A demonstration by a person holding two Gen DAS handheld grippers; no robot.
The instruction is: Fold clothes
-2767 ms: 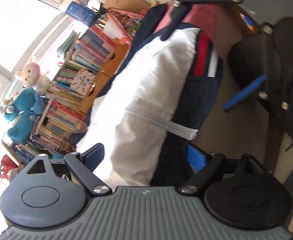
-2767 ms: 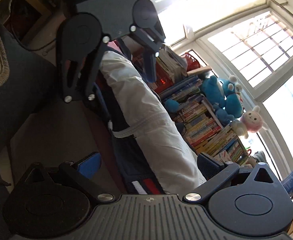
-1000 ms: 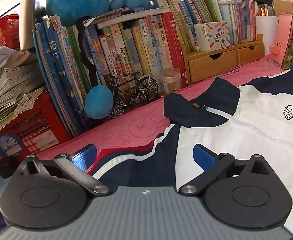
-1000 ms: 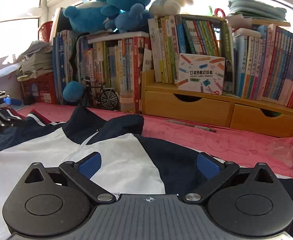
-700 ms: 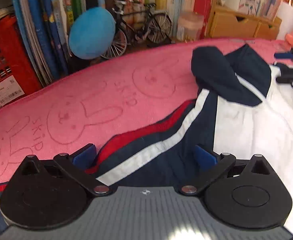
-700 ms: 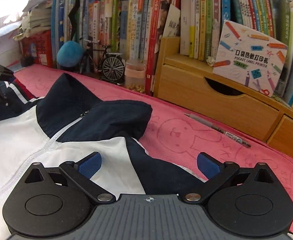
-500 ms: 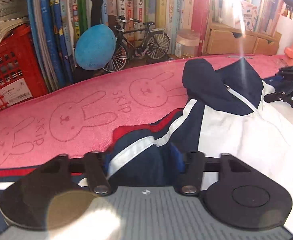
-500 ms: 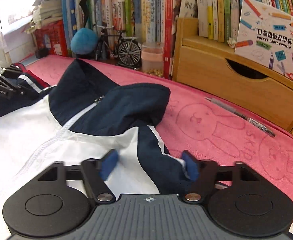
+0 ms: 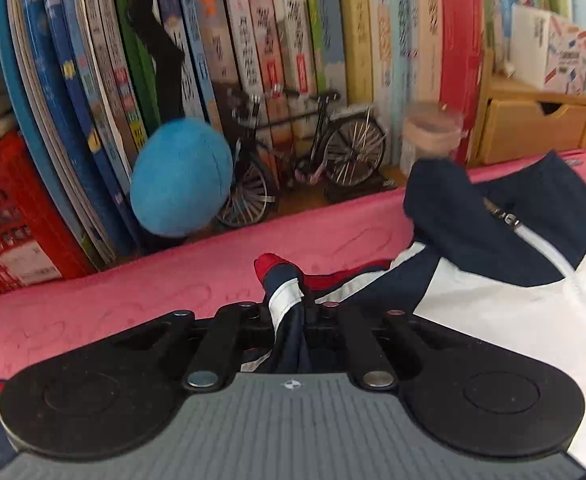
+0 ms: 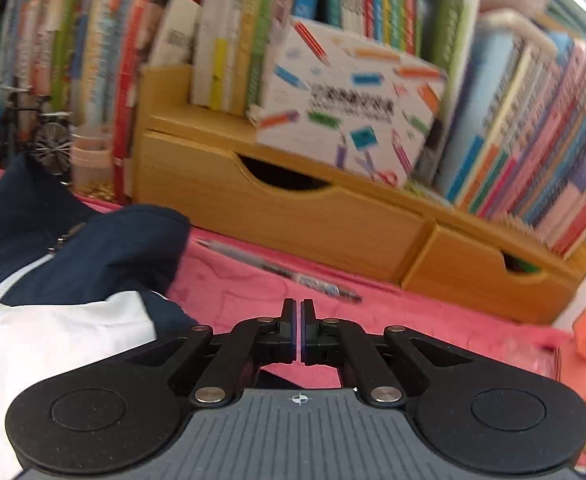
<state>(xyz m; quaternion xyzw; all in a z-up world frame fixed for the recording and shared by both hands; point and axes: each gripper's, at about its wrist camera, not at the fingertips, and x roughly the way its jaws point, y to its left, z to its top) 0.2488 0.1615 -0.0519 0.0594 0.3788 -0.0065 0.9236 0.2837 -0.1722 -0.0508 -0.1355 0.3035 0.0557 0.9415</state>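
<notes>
A navy, white and red zip-up track jacket (image 9: 493, 280) lies flat on a pink towel-like mat printed with rabbits (image 9: 133, 280), filling the right half of the left wrist view and the lower left of the right wrist view, its dark collar (image 10: 105, 248) toward a row of upright books (image 9: 293, 40) at the top of both frames

At lower centre of the left wrist view, the left gripper (image 9: 289, 312) is closing its black jaws on a bunched ridge of the jacket's red, white and navy striped shoulder; cloth stands up between them

In the right wrist view, the right gripper (image 10: 298, 320) has its jaws pressed together at lower centre, above bare pink mat. No fabric shows between them, though navy cloth lies just beside and beneath the linkage

The likely trouble: the right side may have pinched nothing, so lifting would raise only the left shoulder and drag the jacket askew. The left bite looks shallow and could slip. A clear pen (image 10: 285, 272) lies near the right gripper, and a small model bicycle (image 9: 305, 160) and blue plush ball (image 9: 181, 176) stand near enough to be swept by swinging cloth
</notes>
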